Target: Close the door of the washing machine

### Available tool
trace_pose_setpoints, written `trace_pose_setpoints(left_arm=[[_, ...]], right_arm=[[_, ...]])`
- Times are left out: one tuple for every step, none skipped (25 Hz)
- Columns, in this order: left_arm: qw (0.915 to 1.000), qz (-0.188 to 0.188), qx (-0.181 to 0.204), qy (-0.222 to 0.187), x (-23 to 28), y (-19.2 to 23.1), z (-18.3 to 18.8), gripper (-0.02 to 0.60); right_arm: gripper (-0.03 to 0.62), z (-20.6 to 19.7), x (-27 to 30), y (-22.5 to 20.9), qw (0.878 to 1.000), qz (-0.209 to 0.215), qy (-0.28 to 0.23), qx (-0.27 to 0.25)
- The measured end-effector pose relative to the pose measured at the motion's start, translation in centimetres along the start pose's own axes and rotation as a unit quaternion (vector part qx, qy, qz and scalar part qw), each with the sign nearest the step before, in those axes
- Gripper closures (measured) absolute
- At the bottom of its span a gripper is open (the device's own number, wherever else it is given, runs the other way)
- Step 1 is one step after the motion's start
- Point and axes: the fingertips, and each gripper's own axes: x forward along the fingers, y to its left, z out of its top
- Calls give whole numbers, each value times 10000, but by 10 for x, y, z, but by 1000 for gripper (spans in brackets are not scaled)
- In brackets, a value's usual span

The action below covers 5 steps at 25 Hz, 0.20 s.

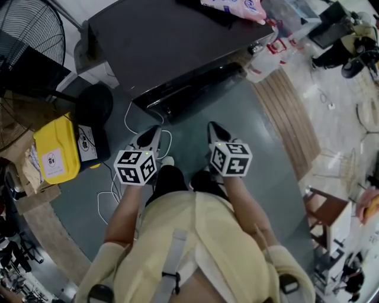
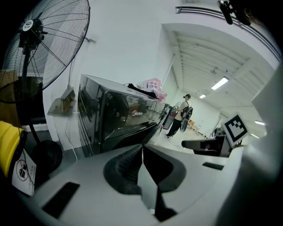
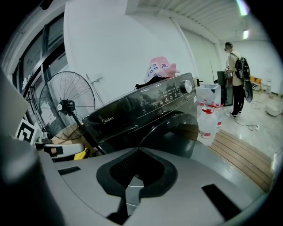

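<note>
Left gripper (image 1: 155, 132) and right gripper (image 1: 215, 128) are both clenched empty, facing the washing machine (image 1: 172, 41). Pink bag (image 1: 234, 7) sits on top.

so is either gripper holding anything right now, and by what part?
Nothing is held. The left gripper and the right gripper both have jaws together and empty, short of the washing machine.

White walls (image 3: 124, 53) and a ribbed white ceiling (image 2: 208, 48) with strip lights (image 2: 219, 83) enclose the room. Floor: a grey mat (image 1: 237, 118) bordered by a wooden slatted strip (image 1: 287, 115), then pale glossy tile (image 1: 331, 89). A pedestal fan (image 2: 48, 39) stands near the wall, beside dark-framed windows (image 3: 37, 48). A wooden stool (image 1: 327, 214) stands on the tile.
</note>
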Motion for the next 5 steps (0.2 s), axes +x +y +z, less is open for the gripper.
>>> trace_pose_setpoints(left_arm=[[10000,-25,12,8,1,-1,0,575],[10000,-46,18,16,1,-2,0,575],[10000,-66,24,24,2,-3,0,575],[10000,-88,31,34,3,-4,0,575],[9999,-111,38,43,4,-5,-1,575]], right_arm=[[591,0,-1,1,10000,5,-11,-5],[590,0,-1,2,10000,13,-18,-16],[590,0,-2,3,10000,23,-23,-28],[591,-1,-2,4,10000,33,-26,-41],[591,-1,-2,4,10000,43,-29,-53]])
